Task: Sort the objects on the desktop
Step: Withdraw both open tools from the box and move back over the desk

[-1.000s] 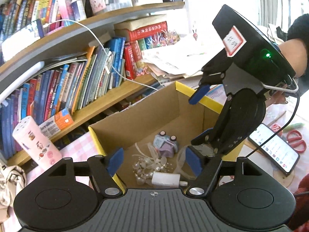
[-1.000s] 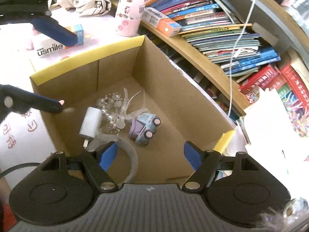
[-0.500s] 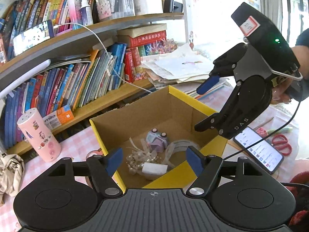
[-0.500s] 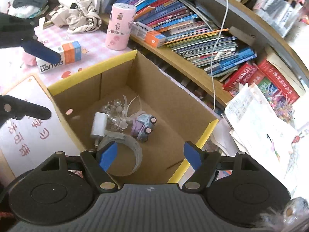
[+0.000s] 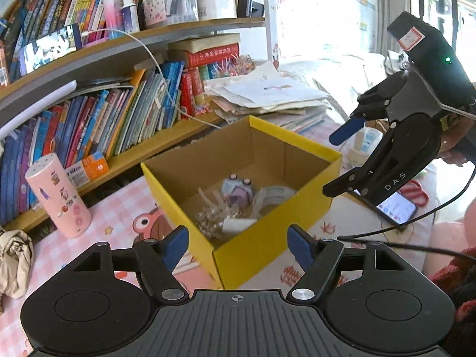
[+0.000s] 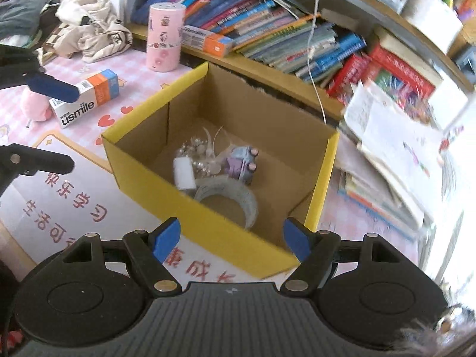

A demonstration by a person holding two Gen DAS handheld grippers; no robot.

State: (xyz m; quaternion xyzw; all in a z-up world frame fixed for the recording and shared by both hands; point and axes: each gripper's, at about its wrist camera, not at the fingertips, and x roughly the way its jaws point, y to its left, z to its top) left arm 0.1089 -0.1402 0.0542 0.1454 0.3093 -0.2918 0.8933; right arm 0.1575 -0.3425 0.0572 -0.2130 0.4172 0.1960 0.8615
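Both grippers have pulled back and up from the yellow cardboard box (image 5: 269,247) since a second ago; whole rim now visible. Left gripper (image 5: 238,245) released, jaws wide, empty. Right gripper (image 6: 230,239) likewise spread, empty, no longer over the box interior. Inside the box: toy car (image 6: 242,163), white charger (image 6: 184,172), tape roll (image 6: 238,196), pearl ornament (image 6: 197,150), unmoved. Pink canister (image 5: 58,196) stands left of the box.

— Furniture recorded?
— One curved wooden bookshelf (image 5: 125,59), two tiers, packed with upright books (image 5: 98,125); pen cups stood on the upper tier. A table under a pink checked cloth (image 5: 119,217).
— Light?
— Strong daylight came from a window (image 5: 428,9) at right, washing out the wall (image 5: 315,15) beside it.
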